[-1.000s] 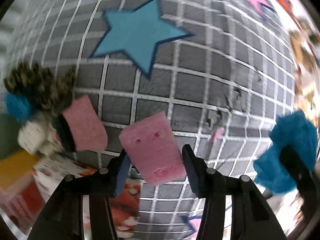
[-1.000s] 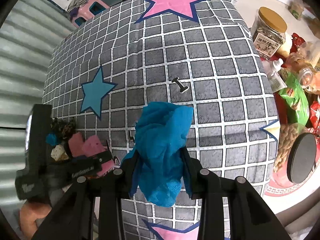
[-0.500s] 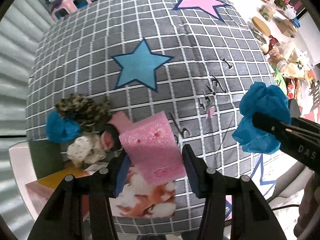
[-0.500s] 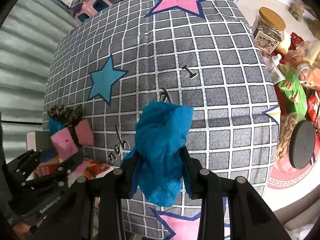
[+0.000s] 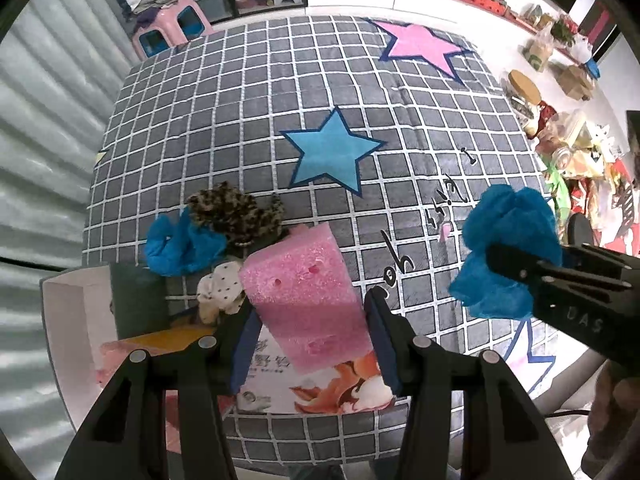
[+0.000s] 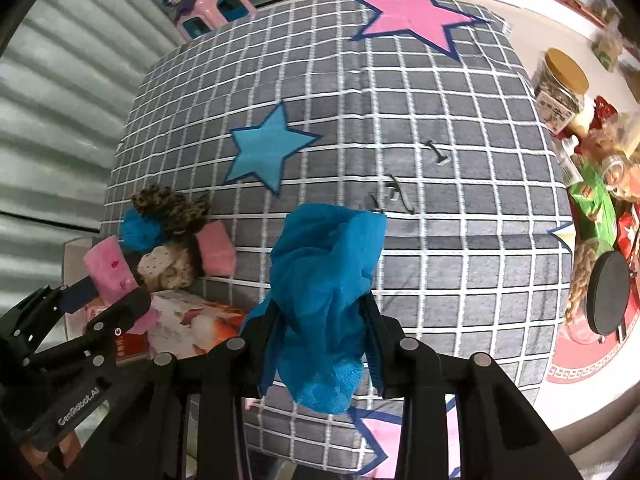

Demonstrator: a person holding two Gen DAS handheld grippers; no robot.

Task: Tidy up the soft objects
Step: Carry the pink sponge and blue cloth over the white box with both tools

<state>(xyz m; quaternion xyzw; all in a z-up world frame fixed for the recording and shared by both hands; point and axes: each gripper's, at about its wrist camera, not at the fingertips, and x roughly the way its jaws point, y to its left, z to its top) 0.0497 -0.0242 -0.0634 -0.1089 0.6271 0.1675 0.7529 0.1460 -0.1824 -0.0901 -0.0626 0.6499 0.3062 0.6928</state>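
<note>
My left gripper is shut on a pink sponge block, held above the near left corner of the grey checked cloth; the same sponge shows in the right wrist view. The right gripper is shut on a bunched blue cloth, seen from the side at the right of the left wrist view as the blue cloth. On the cloth's left edge lies a pile: a leopard-print piece, another blue cloth, a white dotted piece and a second pink sponge.
A printed box and an open white box lie at the near left. Jars and snack packs crowd the right side. A pink stool stands beyond the far edge. Small black clips lie mid-cloth.
Both grippers have risen away from the cloth with their loads, so the whole table now shows. The left gripper lifted the pink sponge off the pile; the right one drifted left.
</note>
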